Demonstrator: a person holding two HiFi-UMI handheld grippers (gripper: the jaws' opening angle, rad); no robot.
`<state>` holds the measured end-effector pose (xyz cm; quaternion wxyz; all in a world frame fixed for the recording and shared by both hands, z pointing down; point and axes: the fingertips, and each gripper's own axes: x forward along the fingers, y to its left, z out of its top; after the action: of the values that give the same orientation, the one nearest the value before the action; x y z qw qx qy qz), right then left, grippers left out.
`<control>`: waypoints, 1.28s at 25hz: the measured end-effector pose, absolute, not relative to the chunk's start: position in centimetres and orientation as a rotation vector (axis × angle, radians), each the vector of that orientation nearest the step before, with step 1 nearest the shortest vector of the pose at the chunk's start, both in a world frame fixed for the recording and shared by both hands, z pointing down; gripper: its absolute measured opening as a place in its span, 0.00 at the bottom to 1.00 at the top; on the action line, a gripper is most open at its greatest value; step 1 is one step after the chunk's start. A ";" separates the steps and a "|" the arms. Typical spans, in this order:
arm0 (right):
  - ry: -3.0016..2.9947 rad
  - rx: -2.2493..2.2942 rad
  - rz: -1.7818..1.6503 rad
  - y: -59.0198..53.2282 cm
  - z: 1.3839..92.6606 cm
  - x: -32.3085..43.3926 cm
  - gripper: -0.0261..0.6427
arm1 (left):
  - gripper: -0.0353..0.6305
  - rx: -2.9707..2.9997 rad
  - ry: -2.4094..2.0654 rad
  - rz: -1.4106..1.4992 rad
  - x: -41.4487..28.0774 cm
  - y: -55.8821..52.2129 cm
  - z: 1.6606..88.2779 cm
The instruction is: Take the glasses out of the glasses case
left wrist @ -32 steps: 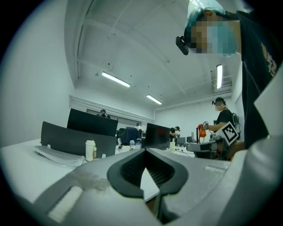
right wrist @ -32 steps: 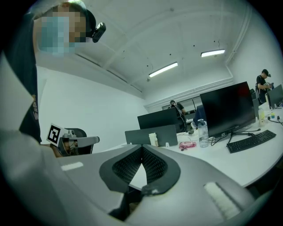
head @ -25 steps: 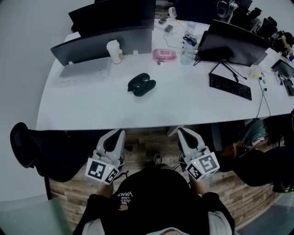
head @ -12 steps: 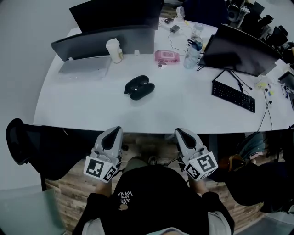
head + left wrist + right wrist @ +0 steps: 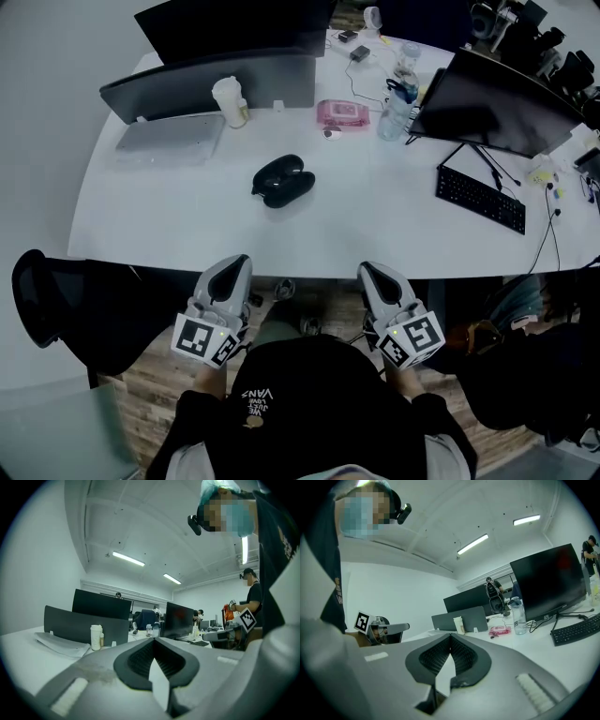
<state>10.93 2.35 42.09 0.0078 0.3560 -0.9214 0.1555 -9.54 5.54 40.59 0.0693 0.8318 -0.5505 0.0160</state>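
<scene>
Head view: left gripper (image 5: 234, 267) and right gripper (image 5: 371, 274) are held low, close to the person's body, short of the white table's (image 5: 187, 225) near edge, tips pointing toward it. The black glasses case (image 5: 282, 180) lies mid-table, well apart from both; no glasses show, and I can't tell if it's open. A white cup (image 5: 230, 100) and a clear bottle (image 5: 394, 112) stand further back, contents unclear.

Left gripper view: jaw tips meet, nothing between them, aimed level across the table.

Right gripper view: jaw tips together, nothing held, aimed level across the table.
</scene>
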 end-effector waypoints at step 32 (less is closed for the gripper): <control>-2.763 1.421 0.534 -8.3 42.3 7.4 0.04 | 0.05 2.748 -1.423 0.174 -14.1 -13.0 37.4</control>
<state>7.39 -8.29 42.32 -0.0056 0.4508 -0.8764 0.1694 -14.07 -13.01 37.37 0.0208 0.8864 -0.4591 0.0560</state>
